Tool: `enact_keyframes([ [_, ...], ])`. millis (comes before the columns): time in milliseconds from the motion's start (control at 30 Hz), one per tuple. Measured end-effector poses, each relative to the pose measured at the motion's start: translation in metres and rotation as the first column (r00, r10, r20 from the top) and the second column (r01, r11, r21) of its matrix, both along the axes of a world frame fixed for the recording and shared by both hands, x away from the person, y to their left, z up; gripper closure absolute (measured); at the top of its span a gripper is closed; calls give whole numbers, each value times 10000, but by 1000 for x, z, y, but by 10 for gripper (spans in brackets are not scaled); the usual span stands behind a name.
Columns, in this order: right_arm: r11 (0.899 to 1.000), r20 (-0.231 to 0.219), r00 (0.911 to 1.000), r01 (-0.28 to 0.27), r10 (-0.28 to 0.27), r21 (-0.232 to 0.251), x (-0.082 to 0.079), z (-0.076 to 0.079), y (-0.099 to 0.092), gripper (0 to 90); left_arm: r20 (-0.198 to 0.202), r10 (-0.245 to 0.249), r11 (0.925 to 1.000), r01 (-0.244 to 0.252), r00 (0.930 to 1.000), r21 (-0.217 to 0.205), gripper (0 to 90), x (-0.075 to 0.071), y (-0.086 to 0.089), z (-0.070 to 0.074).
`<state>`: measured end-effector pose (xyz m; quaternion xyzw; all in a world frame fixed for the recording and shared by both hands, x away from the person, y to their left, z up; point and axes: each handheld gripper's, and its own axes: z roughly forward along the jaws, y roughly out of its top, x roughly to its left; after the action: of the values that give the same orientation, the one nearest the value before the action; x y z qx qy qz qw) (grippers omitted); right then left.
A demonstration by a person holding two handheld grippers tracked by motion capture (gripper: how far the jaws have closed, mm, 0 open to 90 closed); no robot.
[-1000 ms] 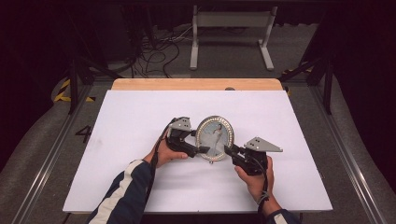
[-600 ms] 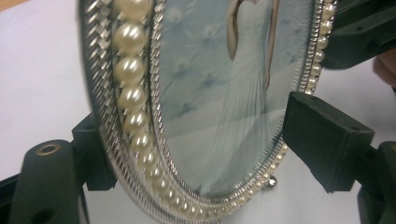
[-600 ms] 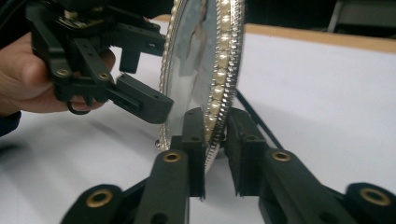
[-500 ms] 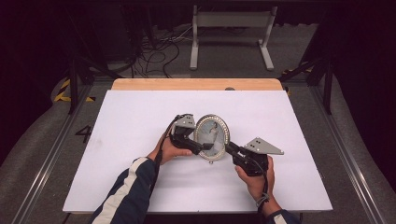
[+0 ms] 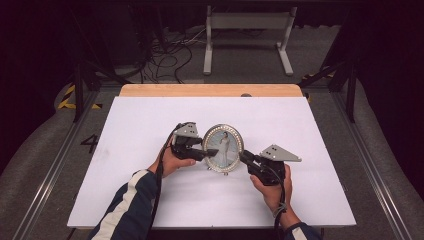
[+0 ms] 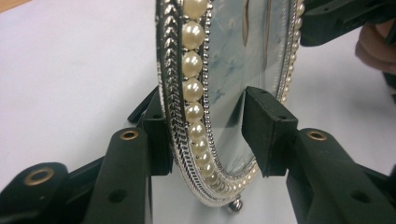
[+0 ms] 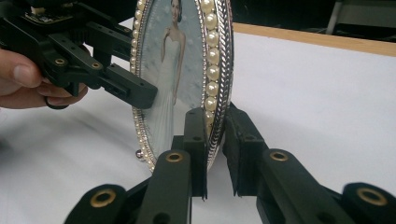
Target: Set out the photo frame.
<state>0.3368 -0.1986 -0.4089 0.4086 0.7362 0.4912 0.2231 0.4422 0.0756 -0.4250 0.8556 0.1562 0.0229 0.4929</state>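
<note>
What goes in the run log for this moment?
oval pearl-trimmed photo frame upright on table | right gripper clamped on rim | left gripper closing around opposite rim, front pad clear

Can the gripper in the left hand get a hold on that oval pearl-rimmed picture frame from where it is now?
Probably yes. The left gripper already straddles the oval pearl-rimmed picture frame; its jaws have just been closing, a gap remains on the glass side, and nothing blocks them.

Overhead camera faces forward; both gripper cameras closely share the frame [image 5: 223,147].

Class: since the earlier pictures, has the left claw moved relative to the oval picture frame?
Yes. The left claw has come rightward onto the picture frame, its jaws just closing astride the rim, front pad short of the glass.
</note>
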Motion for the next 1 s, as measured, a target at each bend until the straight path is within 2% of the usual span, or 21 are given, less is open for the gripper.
enact_keyframes([
  [67,9999,58,10000,-15,15,-114,0,0,2,794,32,37,10000,-37,10000,59,548,-1,1,0],
  [133,9997,115,9999,-27,29,-228,0,0,2,787,41,96,9999,-97,9999,97,501,-2,2,1],
  [200,9998,50,10000,-62,63,-184,0,-1,1,770,45,263,9996,-262,9996,-58,446,-2,5,3],
  [300,10000,102,9999,-20,21,-79,0,0,-2,714,125,378,9989,-374,9992,-299,456,-2,9,6],
  [367,10000,122,9999,18,-18,-9,0,1,-3,683,215,392,9985,-384,9990,-392,529,-3,10,8],
  [433,10000,87,10000,9,-10,35,0,1,-2,656,403,393,9984,-376,9984,-413,552,-5,10,11],
  [567,10000,69,10000,-17,18,-32,3,0,2,661,328,456,9985,-446,9984,-327,651,-4,12,11],
  [733,9999,12,9999,108,-108,-103,6,1,4,706,257,433,9986,-425,9987,-321,674,-5,14,12],
  [800,9997,-34,9999,107,-107,-201,9,1,6,748,350,462,9986,-453,9983,-262,684,-6,13,13],
  [1000,9999,-177,9998,97,-100,-116,14,0,8,737,525,563,9984,-558,9970,-109,689,-12,14,14],
])
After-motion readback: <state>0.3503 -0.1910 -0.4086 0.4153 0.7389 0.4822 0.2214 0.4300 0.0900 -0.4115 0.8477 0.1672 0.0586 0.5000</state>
